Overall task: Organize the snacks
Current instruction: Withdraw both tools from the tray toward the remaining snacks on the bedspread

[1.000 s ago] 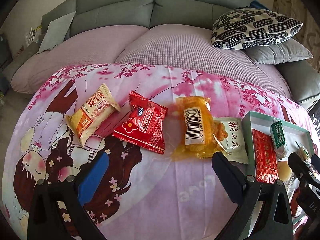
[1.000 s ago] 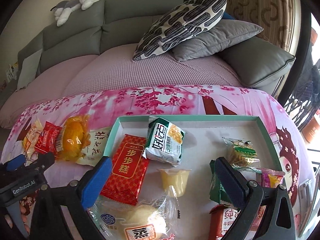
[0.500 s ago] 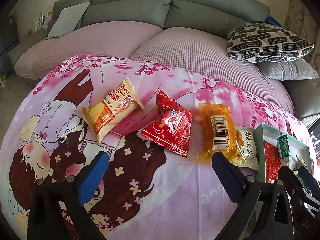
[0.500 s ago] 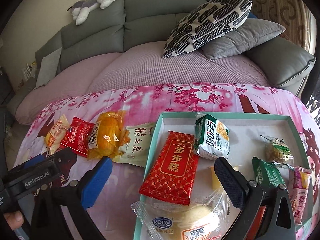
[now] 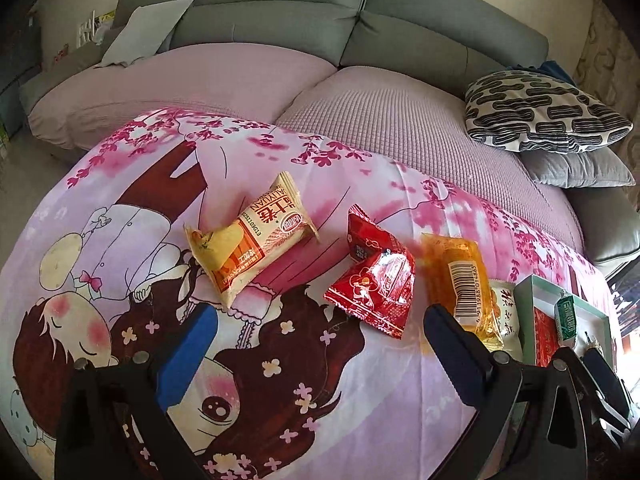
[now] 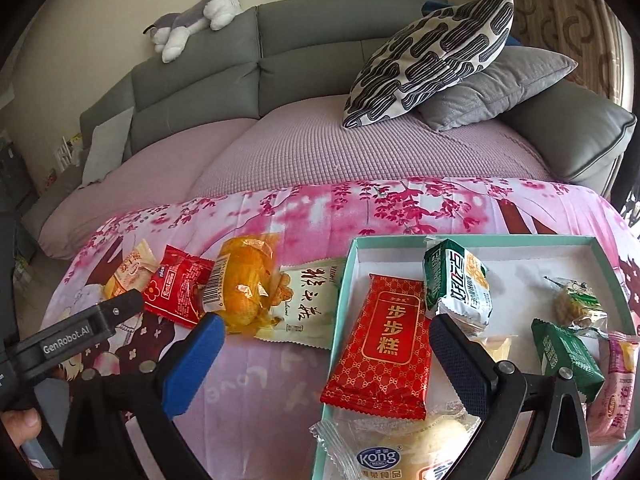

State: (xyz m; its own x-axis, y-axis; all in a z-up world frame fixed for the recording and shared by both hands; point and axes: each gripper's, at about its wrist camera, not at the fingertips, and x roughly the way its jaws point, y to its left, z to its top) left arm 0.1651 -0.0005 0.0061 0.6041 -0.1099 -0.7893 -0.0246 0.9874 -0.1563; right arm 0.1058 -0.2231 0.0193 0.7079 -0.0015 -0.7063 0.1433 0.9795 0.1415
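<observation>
Four snacks lie in a row on the pink cartoon cloth: a beige-orange packet, a red packet, a clear orange packet with a barcode and a white packet. My left gripper hovers open and empty, in front of the beige and red packets. A teal-rimmed tray to the right holds a red flat packet, a green-white packet, a bun packet and several more. My right gripper is open over the tray's left edge, holding nothing.
A grey sofa with lilac seat covers runs behind the cloth. A patterned cushion rests on a grey one at the right. A plush toy lies on the sofa back. A person's thumb shows at lower left.
My left gripper has swung left, from the orange packet toward the beige and red ones. My right gripper has also shifted left, from over the tray's middle to its left edge. Both stayed open.
</observation>
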